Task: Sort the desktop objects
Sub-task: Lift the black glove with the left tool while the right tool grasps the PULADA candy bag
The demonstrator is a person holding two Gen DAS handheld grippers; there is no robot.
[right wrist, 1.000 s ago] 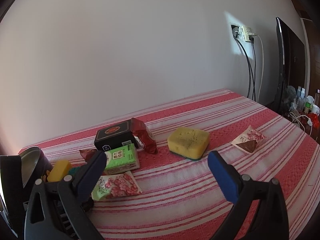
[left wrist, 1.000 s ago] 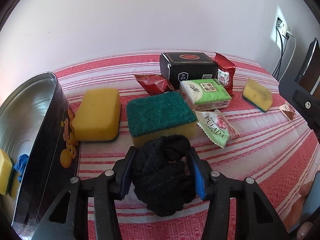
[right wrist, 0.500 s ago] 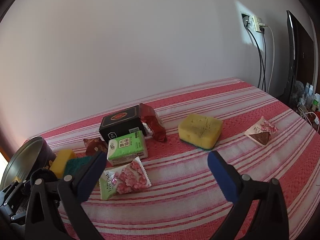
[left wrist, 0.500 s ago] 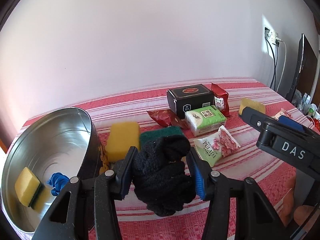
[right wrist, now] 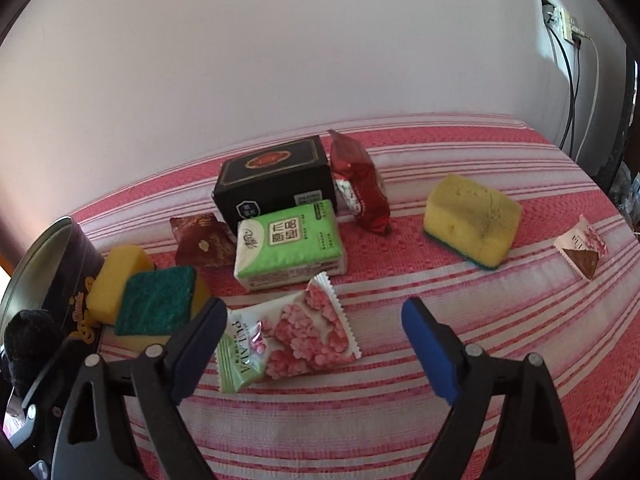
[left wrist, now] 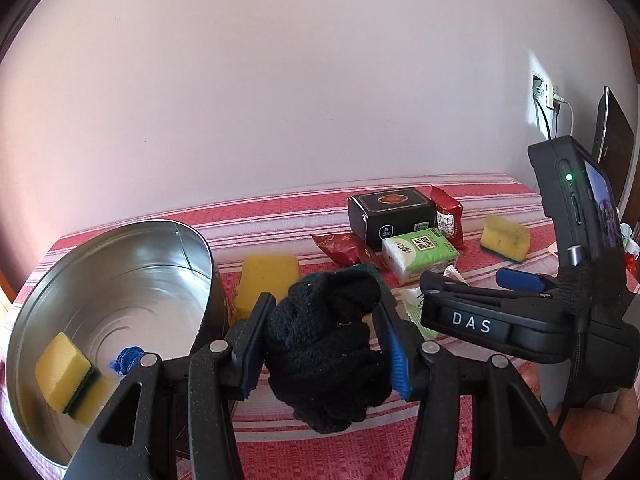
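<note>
- Red-and-white striped tablecloth (right wrist: 460,184) carries everything.
- Round shiny metal tin (left wrist: 120,280) stands at its left edge.
- Left gripper (left wrist: 320,344) pinches a crumpled black knitted cloth (left wrist: 328,344), raised beside the tin.
- Right gripper (right wrist: 312,344) is spread above a pink-flowered snack packet (right wrist: 288,336).

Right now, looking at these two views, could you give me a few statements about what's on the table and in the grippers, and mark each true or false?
1. The left gripper is clamped on a black cloth. True.
2. The right gripper holds the green tissue pack. False: its jaws are open and hold nothing; the pack lies on the tablecloth.
3. The metal tin holds a yellow sponge. True.
4. The black box sits inside the tin. False: it stands on the striped tablecloth.
</note>
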